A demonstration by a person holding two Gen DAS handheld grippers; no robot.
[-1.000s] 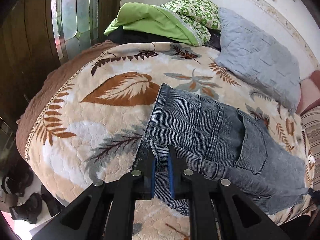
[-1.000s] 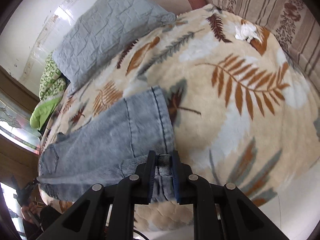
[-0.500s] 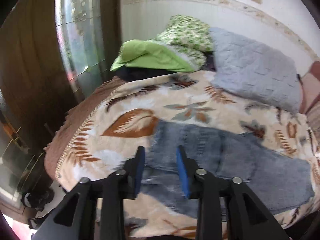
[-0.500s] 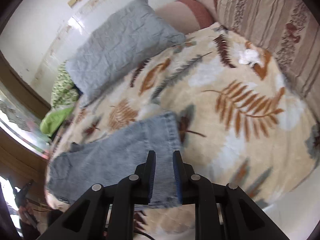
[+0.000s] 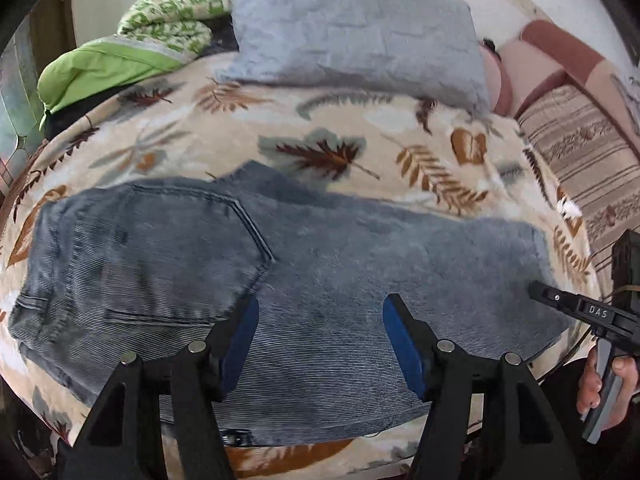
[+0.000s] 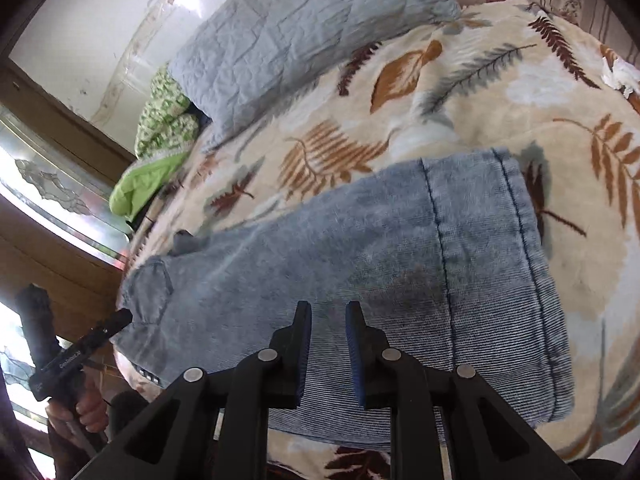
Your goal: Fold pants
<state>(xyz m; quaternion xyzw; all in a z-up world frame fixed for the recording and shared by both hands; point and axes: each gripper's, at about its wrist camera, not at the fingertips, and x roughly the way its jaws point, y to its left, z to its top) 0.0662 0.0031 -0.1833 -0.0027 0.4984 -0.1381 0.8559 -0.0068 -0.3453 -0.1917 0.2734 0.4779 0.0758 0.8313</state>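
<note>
Nearest the left wrist camera, the left tool (image 5: 318, 320) hangs above the jeans (image 5: 280, 280) with its jaws just spread apart and nothing between them, released. Beside it, the right tool (image 6: 328, 322) hovers over the leg end, blue pads nearly together yet gripping no cloth. Both have probably let go so the fold can settle. Beneath them the jeans lie flat, apparently folded lengthwise, near the bed's front edge on the blanket (image 5: 360, 128). Farther back sits a pillow (image 5: 352, 24).
</note>
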